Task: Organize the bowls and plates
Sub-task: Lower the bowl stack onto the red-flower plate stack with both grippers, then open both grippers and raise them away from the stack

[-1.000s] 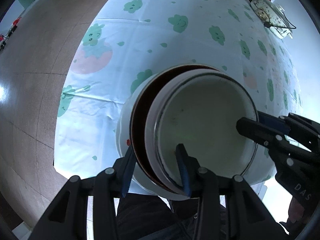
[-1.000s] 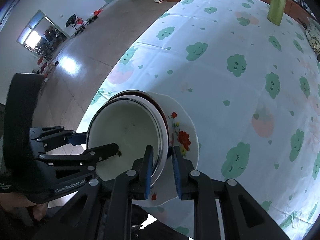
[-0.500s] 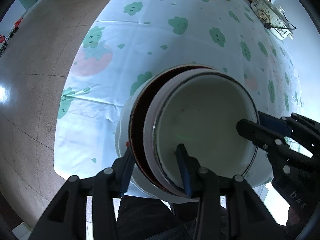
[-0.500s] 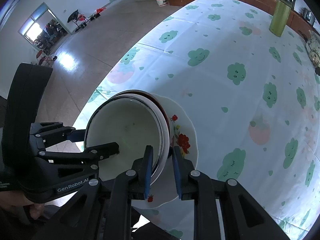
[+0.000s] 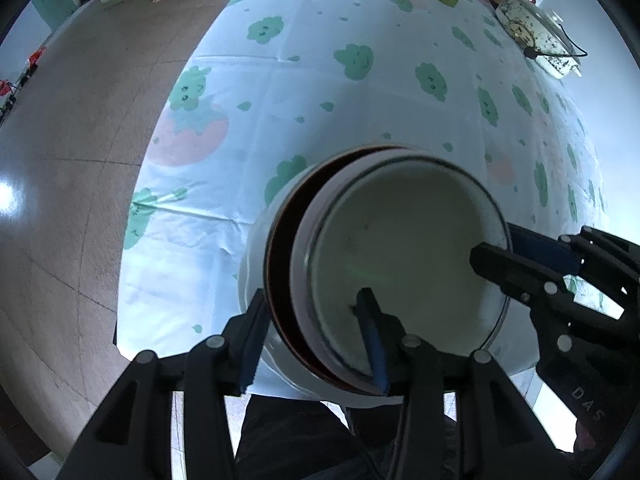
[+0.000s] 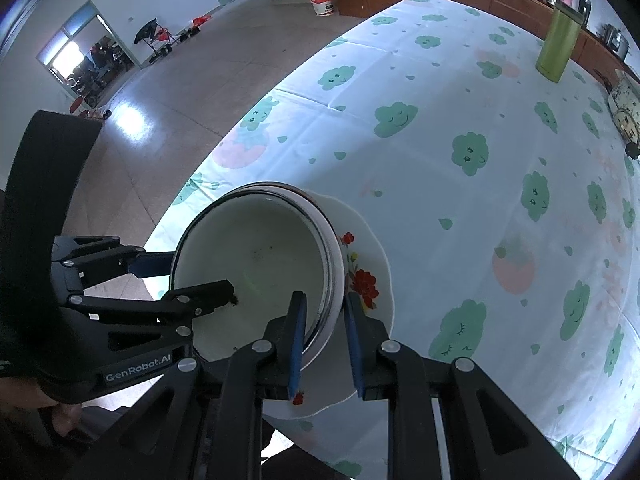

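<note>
L gripper [image 5: 312,338]: fingers straddle the near rim of the whole stack, one blue pad outside the plate, the other inside the white bowl [image 5: 404,264]. Clamped on the stack rim as far as I can tell; it's also visible from the R wrist cam at [image 6: 200,276], on the stack's left edge.

Stack, bottom up: floral plate [image 6: 368,276], brown-rimmed bowl [image 5: 276,256] showing only as a dark crescent, white bowl on top w/ dark rim line. Whole thing looks lifted and tilted, at the near edge of the table w/ the cloud-print tablecloth [image 6: 460,128], partly overhanging toward the person. Can't tell if the plate underside touches the cloth.

R gripper [image 6: 324,340]: pads pinch the bowl walls on the right side, one pad inside the white bowl, one outside btwn bowl and plate. Looks closed on the bowls, not the plate.

Judgement on the step: two-handed carry/placement of the nested stack onto the table. To do it well:
- keep both grips firm, level the stack before lowering, bowls sit off-centre and could slide
- move both hands in sync, no twist btwn them
- go further in from the table edge, plenty of free cloth ahead
- release R first only once the plate sits flat

Far right: green bottle [image 6: 558,50], well apart, no clash.
</note>
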### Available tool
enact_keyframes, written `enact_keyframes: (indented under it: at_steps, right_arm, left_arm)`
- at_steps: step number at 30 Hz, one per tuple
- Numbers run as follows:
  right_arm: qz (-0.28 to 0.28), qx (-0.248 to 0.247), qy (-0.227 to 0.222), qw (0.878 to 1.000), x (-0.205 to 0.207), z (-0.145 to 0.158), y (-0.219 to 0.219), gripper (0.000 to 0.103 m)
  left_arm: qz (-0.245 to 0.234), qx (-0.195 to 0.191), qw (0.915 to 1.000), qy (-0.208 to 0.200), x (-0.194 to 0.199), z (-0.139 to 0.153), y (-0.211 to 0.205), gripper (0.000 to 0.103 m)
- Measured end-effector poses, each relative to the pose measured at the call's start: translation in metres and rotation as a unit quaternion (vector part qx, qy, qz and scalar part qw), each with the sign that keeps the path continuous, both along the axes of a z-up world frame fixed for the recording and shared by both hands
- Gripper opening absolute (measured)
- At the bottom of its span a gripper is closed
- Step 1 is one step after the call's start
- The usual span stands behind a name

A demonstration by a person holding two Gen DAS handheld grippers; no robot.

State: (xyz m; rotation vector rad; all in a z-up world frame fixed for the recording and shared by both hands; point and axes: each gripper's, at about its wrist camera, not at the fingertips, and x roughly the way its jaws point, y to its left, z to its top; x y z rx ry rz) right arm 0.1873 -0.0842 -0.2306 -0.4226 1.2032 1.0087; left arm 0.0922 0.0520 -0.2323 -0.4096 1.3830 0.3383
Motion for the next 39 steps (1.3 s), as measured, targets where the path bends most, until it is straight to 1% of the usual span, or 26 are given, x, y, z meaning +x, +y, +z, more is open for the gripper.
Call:
enact_keyframes:
  at_steps: [5,8,10,12,21,25,33,36,39]
  right_arm:
    - [-0.005,0.018,-0.001,1.000,-0.003,0.007,-0.002,0.023]
    - [-0.003,0.024,-0.005,1.000,-0.006,0.011,-0.002,0.023]
    - [-0.002,0.027,-0.008,1.000,-0.009,0.013,-0.002,0.023]
    - [-0.003,0.027,-0.011,1.000,-0.010,0.014,-0.003,0.023]
    - [-0.007,0.031,-0.021,0.999,-0.013,0.016,-0.014,0.024]
    - [-0.003,0.033,-0.026,0.999,-0.014,0.016,-0.019,0.024]
    - [0.004,0.061,-0.025,0.998,-0.013,0.019,-0.029,0.025]
    - [0.004,0.055,-0.028,0.998,-0.013,0.017,-0.032,0.026]
    - [-0.006,0.056,-0.042,0.998,-0.017,0.023,-0.040,0.028]
  left_arm:
    - [0.000,0.002,1.0000,-0.003,-0.003,0.002,0.002,0.047]
    - [0.002,0.008,1.0000,-0.005,-0.006,0.005,0.001,0.050]
    - [0.004,0.011,0.9999,-0.008,-0.007,0.007,0.000,0.055]
    - [0.006,0.013,0.9999,-0.008,-0.009,0.008,-0.002,0.055]
    - [0.015,0.028,0.9995,-0.005,-0.013,0.008,-0.008,0.059]
    - [0.028,0.032,0.9991,-0.007,-0.016,0.008,-0.007,0.059]
    - [0.042,0.063,0.9970,-0.014,-0.021,0.018,-0.015,0.059]
    - [0.043,0.073,0.9961,-0.027,-0.026,0.026,-0.019,0.059]
    - [0.029,0.082,0.9951,-0.046,-0.025,0.037,-0.022,0.059]
